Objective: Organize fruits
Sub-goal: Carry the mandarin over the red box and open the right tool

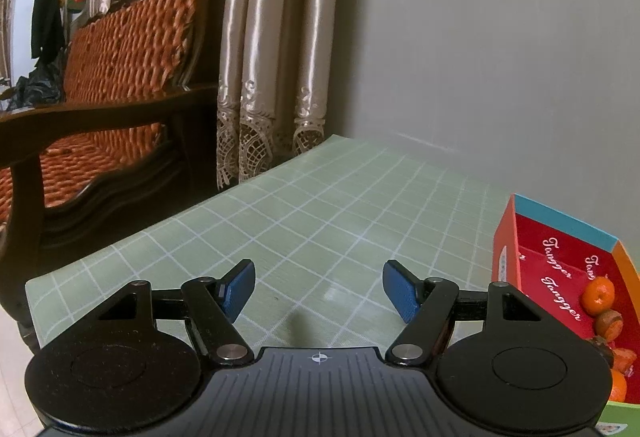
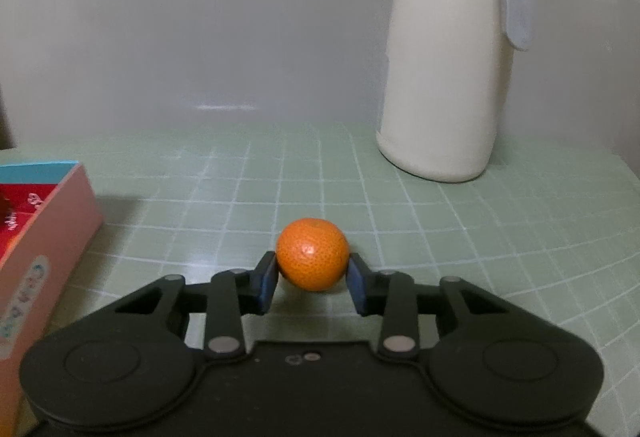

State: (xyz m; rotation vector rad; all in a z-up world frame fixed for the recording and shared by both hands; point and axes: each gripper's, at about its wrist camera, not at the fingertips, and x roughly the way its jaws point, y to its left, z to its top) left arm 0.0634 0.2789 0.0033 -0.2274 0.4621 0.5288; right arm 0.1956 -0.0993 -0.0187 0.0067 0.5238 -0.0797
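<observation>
My right gripper (image 2: 312, 274) jaws grip a mandarin (image 2: 312, 260); left gripper (image 1: 319, 289) jaws gape beside the red "Tangger" box (image 1: 560, 261).

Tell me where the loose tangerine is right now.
In the right wrist view the tangerine sits between the right gripper's blue pads, over the green checked table, with the red box to its left and the cream jug behind right.

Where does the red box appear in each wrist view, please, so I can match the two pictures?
Left wrist: the red box sits at the right edge, open, with oranges inside.
Right wrist: the box sits at the left edge, cut off by the frame.
Shared landmark: the green checked tablecloth under it.
</observation>
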